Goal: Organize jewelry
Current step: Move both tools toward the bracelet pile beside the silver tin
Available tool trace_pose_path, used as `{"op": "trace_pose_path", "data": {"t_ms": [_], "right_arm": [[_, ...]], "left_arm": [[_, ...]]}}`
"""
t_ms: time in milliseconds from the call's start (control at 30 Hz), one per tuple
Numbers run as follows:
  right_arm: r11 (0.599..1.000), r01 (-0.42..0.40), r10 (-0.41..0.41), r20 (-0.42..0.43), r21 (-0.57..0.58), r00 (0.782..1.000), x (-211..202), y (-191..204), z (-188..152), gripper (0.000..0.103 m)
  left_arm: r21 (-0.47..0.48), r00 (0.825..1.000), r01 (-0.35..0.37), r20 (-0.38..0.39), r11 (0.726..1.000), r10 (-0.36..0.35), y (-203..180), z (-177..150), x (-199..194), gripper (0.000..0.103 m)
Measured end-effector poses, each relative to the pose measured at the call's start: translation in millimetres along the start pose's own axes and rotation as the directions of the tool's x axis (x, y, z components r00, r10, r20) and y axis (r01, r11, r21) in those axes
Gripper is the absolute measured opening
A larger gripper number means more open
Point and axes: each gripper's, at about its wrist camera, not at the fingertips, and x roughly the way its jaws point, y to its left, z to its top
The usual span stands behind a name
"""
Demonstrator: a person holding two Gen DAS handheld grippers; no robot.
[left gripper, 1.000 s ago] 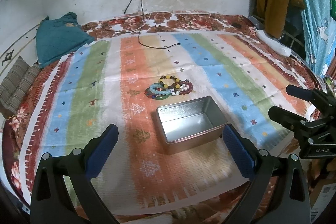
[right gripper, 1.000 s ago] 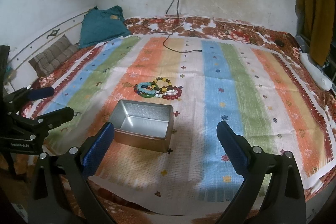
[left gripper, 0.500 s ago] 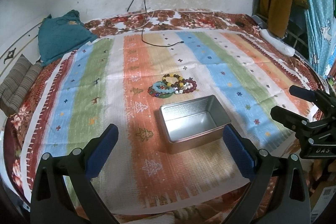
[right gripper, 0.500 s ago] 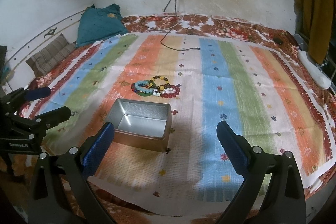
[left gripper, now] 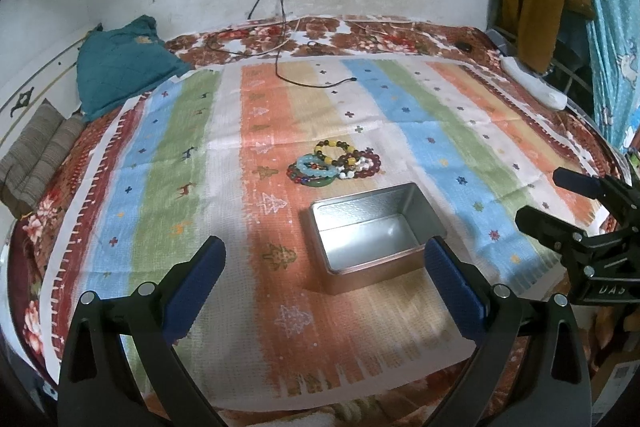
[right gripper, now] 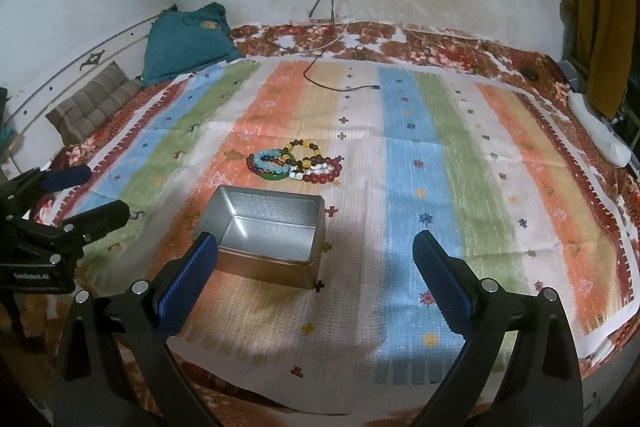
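Two grippers are held above the near edge of a striped cloth [left gripper: 420,147] spread over a bed. The left gripper [left gripper: 324,255] is seen with its blue-padded fingers [left gripper: 192,283] spread wide, nothing between them; the right gripper [right gripper: 316,251] is likewise held wide apart and empty. In the left wrist view the right gripper [left gripper: 560,203] is seen at about 3 o'clock, its jaws apart. In the right wrist view the left gripper [right gripper: 86,195] is seen at about 9 o'clock, also spread.

A heap of bead bracelets [left gripper: 334,165] is laid on the cloth near its middle, with turquoise, yellow, dark red, white and green rings overlapping one another. Just beside the heap, at its 6 o'clock in the left wrist view, an open metal tin [left gripper: 376,231] is set flat on the cloth with nothing inside; the tin [right gripper: 266,235] and the bracelets [right gripper: 296,167] are apart, not touching.

A teal cushion [left gripper: 120,71] is placed at about 10 o'clock on the bed, and a black cable [left gripper: 280,27] is trailed from a wall socket at 12 o'clock down onto the cloth.
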Motion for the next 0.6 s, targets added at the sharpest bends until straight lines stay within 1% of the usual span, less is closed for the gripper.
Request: {"op": "trace_pose_path", "data": {"t_ms": [133,333,500,600], "right_arm": [[1.0,0.005,-0.005,-0.008,-0.019,1.0,2.6,4.3,1.2,0.099],[1.0,-0.001,0.001,-0.017,-0.007,1.0,4.4,2.6,5.5,0.099],[1.0,-0.008,0.007,-0.041,-0.005,0.999,13.2,3.7,11.9,0.099],[1.0,-0.011,0.01,-0.053,-0.006,0.999,19.0,5.3,15.9,0.099]], "left_arm": [[-0.003,1.0,-0.008,-0.006,1.0,0.008,0.7,1.4,3.2,0.097],[-0.009,1.0,-0.018,-0.019,1.0,0.018,0.2,6.1,6.9,0.097],[-0.027,1.0,-0.025,-0.017,0.999,0.025,3.5,10.8,11.0,0.097],[-0.022,0.999,-0.022,-0.037,1.0,0.021,2.6,14.4,17.9,0.097]]}}
